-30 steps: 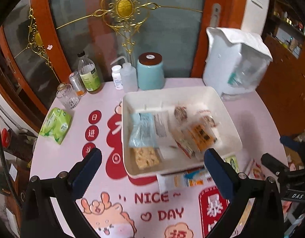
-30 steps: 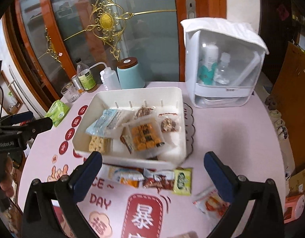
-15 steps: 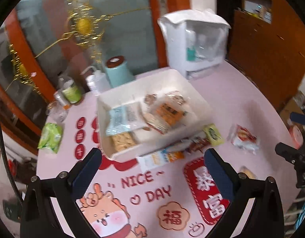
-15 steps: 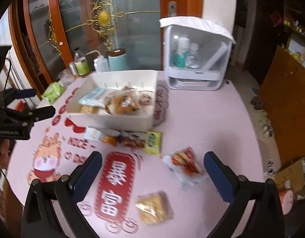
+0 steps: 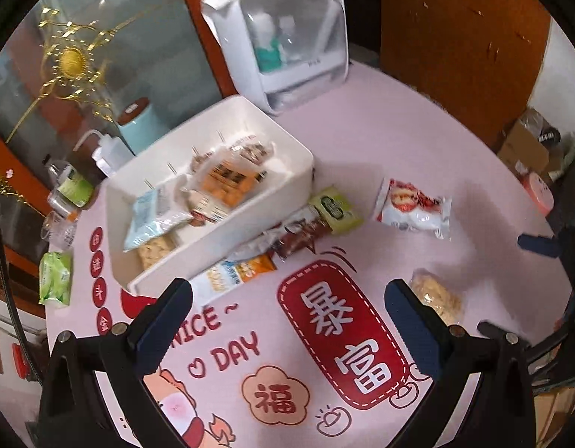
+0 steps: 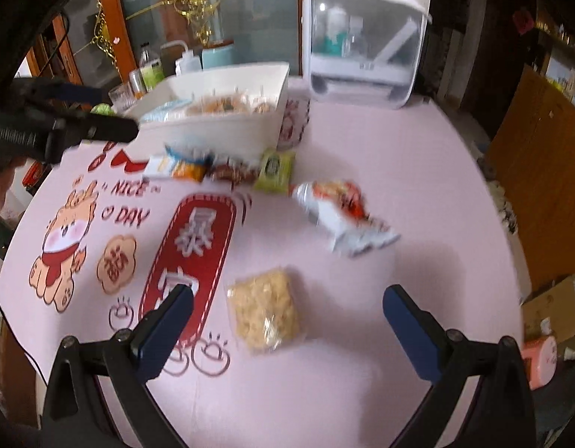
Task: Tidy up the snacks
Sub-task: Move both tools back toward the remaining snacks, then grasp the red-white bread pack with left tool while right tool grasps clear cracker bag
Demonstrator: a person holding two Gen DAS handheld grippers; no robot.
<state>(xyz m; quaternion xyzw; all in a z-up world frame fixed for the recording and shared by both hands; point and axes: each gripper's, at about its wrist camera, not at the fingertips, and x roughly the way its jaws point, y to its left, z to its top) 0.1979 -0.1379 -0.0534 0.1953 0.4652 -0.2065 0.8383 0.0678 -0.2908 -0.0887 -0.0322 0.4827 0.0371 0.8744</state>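
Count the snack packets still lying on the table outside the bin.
5. Three line the bin's near wall: orange-white, brown, green. A red-white bag lies farther right, and a yellow noodle pack sits between the right gripper's fingers. Others may be hidden.

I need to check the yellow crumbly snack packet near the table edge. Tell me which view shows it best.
The right wrist view: the yellow crumbly packet lies whole and unobstructed between the open fingers of the right gripper, though slightly blurred. The left wrist view shows it smaller, near the frame's edge, partly hidden behind a finger of the left gripper.
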